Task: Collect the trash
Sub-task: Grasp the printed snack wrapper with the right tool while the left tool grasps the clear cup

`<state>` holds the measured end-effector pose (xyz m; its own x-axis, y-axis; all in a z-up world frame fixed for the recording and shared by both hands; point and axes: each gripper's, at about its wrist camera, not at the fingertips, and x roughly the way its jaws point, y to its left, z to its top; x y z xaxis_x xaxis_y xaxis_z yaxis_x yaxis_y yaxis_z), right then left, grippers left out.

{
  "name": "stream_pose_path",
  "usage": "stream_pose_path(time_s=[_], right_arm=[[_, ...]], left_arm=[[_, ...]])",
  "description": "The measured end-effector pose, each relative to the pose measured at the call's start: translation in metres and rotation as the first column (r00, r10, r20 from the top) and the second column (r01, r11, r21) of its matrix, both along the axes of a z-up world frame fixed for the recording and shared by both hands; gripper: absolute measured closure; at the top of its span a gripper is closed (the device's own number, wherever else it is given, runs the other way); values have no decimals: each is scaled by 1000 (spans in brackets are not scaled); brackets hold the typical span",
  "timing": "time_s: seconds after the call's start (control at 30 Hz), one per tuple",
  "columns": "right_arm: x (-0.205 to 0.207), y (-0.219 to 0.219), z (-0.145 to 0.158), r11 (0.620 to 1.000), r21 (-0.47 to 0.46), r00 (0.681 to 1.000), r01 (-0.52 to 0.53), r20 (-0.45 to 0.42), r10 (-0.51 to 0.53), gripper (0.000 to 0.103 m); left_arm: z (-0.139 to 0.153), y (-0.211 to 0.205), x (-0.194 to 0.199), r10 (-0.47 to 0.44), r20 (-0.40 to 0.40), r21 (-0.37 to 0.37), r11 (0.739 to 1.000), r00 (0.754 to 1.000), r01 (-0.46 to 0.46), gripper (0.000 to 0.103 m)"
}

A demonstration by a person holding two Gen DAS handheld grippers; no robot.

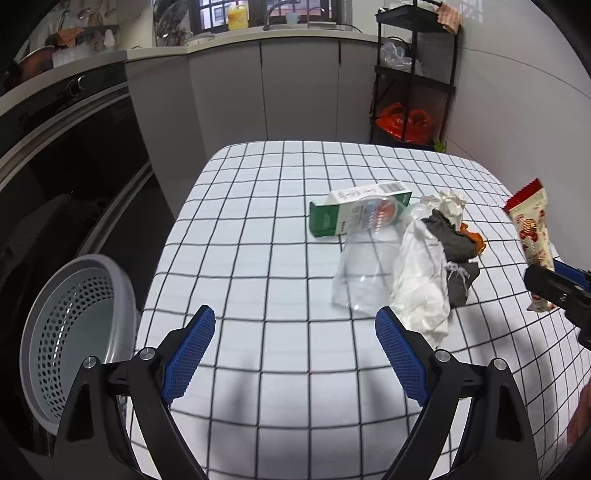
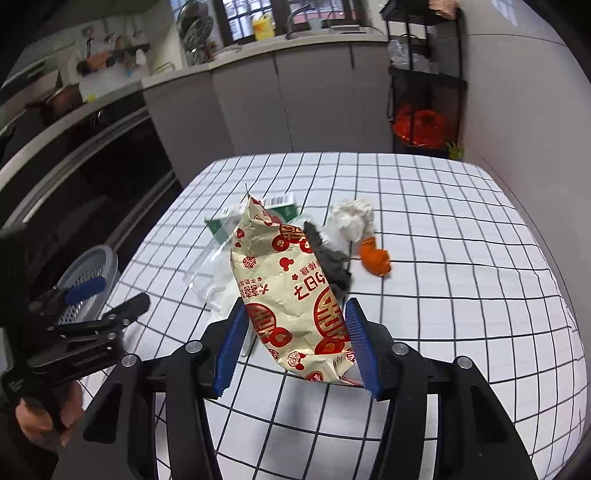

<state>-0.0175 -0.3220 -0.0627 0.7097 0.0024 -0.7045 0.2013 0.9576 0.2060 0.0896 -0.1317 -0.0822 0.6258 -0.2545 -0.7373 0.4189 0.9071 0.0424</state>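
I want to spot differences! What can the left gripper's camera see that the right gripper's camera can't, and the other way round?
Only the left camera shows the open left gripper head-on and the inside of the grey basket. Only the right camera shows the right gripper pinching the snack bag up close, with its whole printed front. Both show the checked table, green carton, white tissue and orange scrap.

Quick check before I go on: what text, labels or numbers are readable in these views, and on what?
Snack bag in the right gripper: large red print, seen upside down, in East Asian characters; I cannot read it reliably.
Green and white carton: a barcode and small print, too small to read.
Round label seen through the clear plastic bag: blurred.
Yellow bottle at the window: illegible.
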Motion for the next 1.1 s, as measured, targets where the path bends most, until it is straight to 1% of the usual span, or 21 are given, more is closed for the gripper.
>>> stream_pose_path(time_s=[0.1, 0.2, 0.3, 0.37, 0.5, 0.87, 0.9, 0.97, 1.03, 1.1], right_arm=[[0, -7, 6, 1000, 27, 1000, 6, 22, -7, 51], [2, -12, 10, 999, 50, 999, -5, 40, 3, 51], [5, -15, 13, 997, 76, 999, -17, 48, 13, 51], [7, -16, 14, 996, 82, 998, -19, 53, 14, 51], [6, -19, 15, 995, 93, 998, -22, 62, 16, 51], [-2, -24, 20, 993, 113, 996, -30, 83, 21, 51], [-2, -24, 20, 993, 113, 996, -31, 82, 22, 51], [-2, -25, 20, 993, 113, 996, -29, 82, 20, 51], [-2, -25, 20, 993, 114, 997, -30, 81, 21, 51], [-1, -24, 18, 993, 112, 997, -30, 74, 22, 51]], left_arm=[[-3, -15, 11, -11, -2, 11, 1000, 1000, 11, 16], [-10, -27, 23, -4, -5, 26, 1000, 1000, 4, 16], [-18, -34, 33, -8, -40, 12, 1000, 999, 9, 16], [-23, -40, 36, -18, -59, 14, 1000, 998, 19, 16], [-31, -52, 40, -23, -65, 39, 999, 998, 25, 16], [-45, -71, 58, -23, -87, 47, 999, 996, 27, 16], [-45, -72, 59, -19, -88, 45, 999, 996, 23, 18], [-46, -72, 61, -23, -106, 27, 999, 994, 26, 30], [-47, -72, 62, -30, -129, 18, 999, 991, 33, 50], [-46, -69, 61, -33, -131, 9, 999, 991, 35, 51]])
